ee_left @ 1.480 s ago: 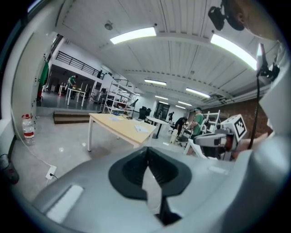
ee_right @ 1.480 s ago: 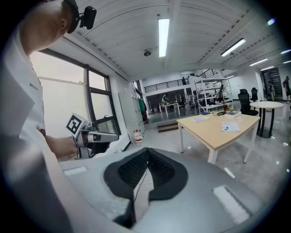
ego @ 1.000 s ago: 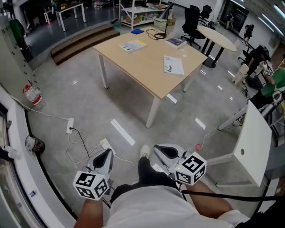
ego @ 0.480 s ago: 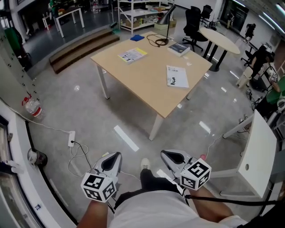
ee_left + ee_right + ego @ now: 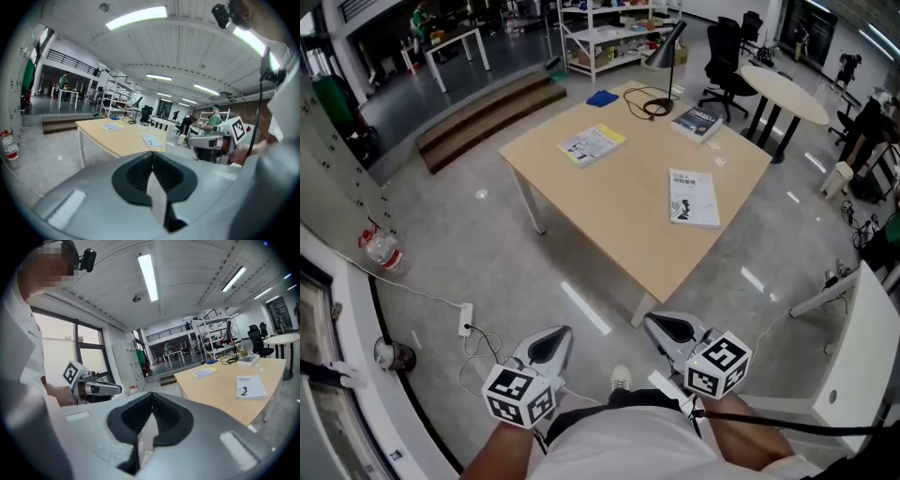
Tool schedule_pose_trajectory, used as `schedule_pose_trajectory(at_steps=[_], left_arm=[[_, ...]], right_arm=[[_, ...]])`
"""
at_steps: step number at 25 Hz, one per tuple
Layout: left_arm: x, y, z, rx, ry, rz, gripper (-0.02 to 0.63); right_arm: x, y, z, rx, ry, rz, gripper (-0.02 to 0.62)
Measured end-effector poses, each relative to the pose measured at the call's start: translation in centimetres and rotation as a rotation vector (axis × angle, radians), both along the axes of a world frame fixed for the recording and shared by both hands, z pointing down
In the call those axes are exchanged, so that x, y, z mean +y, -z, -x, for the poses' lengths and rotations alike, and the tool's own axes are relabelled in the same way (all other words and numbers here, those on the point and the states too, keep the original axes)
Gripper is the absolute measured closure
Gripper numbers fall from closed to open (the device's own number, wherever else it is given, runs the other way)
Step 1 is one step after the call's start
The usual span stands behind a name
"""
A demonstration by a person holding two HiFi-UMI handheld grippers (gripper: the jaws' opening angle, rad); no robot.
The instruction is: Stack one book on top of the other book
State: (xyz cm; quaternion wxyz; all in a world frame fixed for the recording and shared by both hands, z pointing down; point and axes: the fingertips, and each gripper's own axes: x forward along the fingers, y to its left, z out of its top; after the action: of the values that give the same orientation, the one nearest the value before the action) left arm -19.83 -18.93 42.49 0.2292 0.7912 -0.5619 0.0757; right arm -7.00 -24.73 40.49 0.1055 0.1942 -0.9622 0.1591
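On the wooden table (image 5: pixel 609 202) ahead of me lie a white book (image 5: pixel 694 197) near its right edge, a thin white and yellow booklet (image 5: pixel 592 144) to the left, and a dark book (image 5: pixel 700 120) at the far corner. My left gripper (image 5: pixel 553 339) and right gripper (image 5: pixel 664 324) are low in the head view, over the floor and short of the table. Both are shut with nothing in them. The left gripper view shows its jaws (image 5: pixel 151 157) together, with the table (image 5: pixel 117 136) beyond. Past the closed right gripper (image 5: pixel 151 399) lies the white book (image 5: pixel 250 386).
A black desk lamp (image 5: pixel 661 56), a coiled cable and a blue cloth (image 5: pixel 602 97) sit at the table's far end. On the floor to the left are a power strip (image 5: pixel 467 319) with cords and a water bottle (image 5: pixel 382 251). A white desk (image 5: pixel 862 347) stands at the right.
The table has drawn nearer and lower in the head view. Both grippers came forward with me toward it, still shut.
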Motion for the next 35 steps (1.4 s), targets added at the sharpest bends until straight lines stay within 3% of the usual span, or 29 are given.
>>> schedule_pose_trajectory(at_steps=[15,22,29,35], left_arm=[[-9.1,-0.8,4.9,-0.005,-0.016,0.021,0.601],[-15.2,-1.3,8.6,0.001,-0.161,0.015,0.601],[-20.4,-0.8,14.9,-0.005,-0.218,-0.001,0.601],[-22.9,-2.3,15.8,0.008,-0.314,0.022,0.601]], right_arm=[[-8.4,-1.8,3.7,0.030,-0.045,0.025,0.597],[-12.7,-2.7,6.8,0.049,-0.188,0.066,0.597],[-16.0,-3.3,10.8,0.031,-0.322,0.112,0.597],[-17.0,-3.2,12.1,0.038,-0.413,0.101,0.597]])
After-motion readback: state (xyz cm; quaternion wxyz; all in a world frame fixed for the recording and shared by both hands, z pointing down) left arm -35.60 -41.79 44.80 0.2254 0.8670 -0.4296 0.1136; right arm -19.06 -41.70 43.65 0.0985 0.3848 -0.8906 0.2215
